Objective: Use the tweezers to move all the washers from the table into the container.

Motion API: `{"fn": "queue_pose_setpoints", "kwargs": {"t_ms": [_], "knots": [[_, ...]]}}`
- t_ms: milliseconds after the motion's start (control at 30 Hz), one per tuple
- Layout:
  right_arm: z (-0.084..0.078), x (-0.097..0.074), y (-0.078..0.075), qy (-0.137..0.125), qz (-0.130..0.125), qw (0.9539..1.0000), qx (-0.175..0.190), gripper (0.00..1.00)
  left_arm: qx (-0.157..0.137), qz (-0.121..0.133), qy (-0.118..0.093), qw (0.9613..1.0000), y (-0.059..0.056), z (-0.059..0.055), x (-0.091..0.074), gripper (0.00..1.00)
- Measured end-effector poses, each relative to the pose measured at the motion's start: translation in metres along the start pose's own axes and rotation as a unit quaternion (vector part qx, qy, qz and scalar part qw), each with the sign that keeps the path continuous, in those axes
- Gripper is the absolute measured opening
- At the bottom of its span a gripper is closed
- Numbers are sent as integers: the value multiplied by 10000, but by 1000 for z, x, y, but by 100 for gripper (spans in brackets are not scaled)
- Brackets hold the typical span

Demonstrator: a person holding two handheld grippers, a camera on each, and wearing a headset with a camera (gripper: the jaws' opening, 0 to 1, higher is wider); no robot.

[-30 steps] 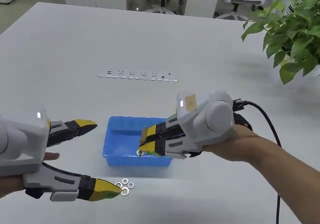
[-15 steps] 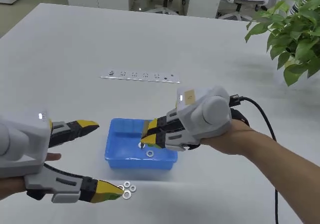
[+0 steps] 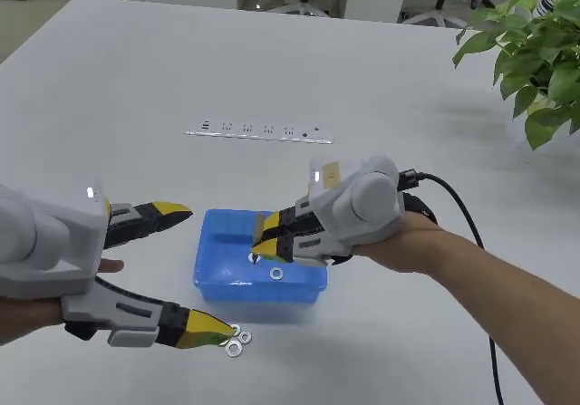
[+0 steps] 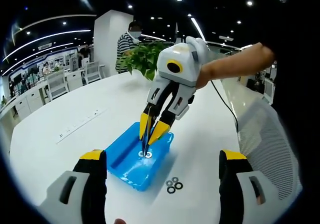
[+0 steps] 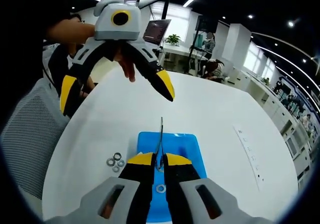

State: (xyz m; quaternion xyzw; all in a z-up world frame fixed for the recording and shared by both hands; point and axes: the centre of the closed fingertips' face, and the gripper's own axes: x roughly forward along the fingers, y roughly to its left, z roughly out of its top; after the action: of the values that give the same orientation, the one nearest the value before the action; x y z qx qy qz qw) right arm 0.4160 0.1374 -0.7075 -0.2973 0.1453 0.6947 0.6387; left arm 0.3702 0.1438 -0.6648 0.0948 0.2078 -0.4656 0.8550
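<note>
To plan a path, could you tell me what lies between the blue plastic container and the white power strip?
In the head view, bare white table lies between the blue plastic container and white power strip.

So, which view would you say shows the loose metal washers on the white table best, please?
The left gripper view: the small metal washers lie unobstructed beside the blue plastic container. The right gripper view shows them off to one side; in the head view the left gripper partly overlaps them.

Bright blue container (image 3: 217, 278) on a pale grey desk (image 3: 136, 79); silver washers (image 3: 236, 342), silver tweezers (image 5: 161, 134); left tongs (image 3: 207, 275) and right tongs (image 3: 260, 246) white-bodied, black jaws, yellow tips. Green plant (image 3: 535, 52).
</note>
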Motion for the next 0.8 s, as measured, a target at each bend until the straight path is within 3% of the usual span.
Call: {"fn": "queue_pose_setpoints", "kwargs": {"t_ms": [333,667,800], "knots": [[-13,13,-5,38,55,9999,108,8,85,-141,-1,9999,11,6,15,93],[-23,23,-7,49,99,9998,191,8,84,-282,-29,9996,20,8,33,79],[-26,27,-8,69,150,9996,218,8,156,-378,24,9992,22,6,40,68]]}}
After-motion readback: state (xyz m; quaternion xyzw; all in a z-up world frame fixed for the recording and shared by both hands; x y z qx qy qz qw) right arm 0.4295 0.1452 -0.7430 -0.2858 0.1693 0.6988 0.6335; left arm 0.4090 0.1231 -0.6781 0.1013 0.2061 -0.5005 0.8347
